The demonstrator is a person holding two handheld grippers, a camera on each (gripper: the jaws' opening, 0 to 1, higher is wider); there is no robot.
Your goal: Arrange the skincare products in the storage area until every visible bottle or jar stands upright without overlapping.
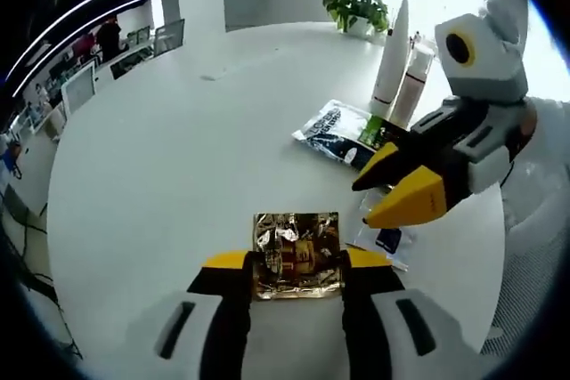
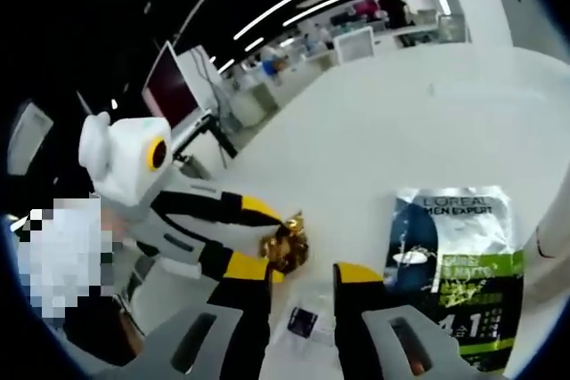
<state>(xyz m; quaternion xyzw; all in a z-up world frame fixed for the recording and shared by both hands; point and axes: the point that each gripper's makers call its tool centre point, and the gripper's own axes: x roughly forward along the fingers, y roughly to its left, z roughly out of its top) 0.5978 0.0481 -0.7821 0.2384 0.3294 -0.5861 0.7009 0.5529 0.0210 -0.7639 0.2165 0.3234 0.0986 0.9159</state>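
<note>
A crumpled gold foil packet [image 1: 297, 242] sits between my left gripper's [image 1: 297, 262] yellow-tipped jaws, which are shut on it just above the white round table [image 1: 178, 157]. The right gripper view shows that gripper [image 2: 278, 251] reaching in from the left with the gold packet [image 2: 287, 245]. My right gripper [image 2: 303, 273] is open over a small clear sachet [image 2: 303, 319] with a dark label. In the left gripper view it [image 1: 367, 202] hovers above the sachet [image 1: 385, 239]. A white tube [image 1: 392, 60] and a pale bottle [image 1: 412, 82] stand upright at the back right.
A dark L'Oreal Men Expert pouch [image 1: 343, 131] [image 2: 456, 255] lies flat beside the upright products. A potted plant [image 1: 356, 4] stands at the table's far edge. Desks, monitors and people fill the room beyond the table.
</note>
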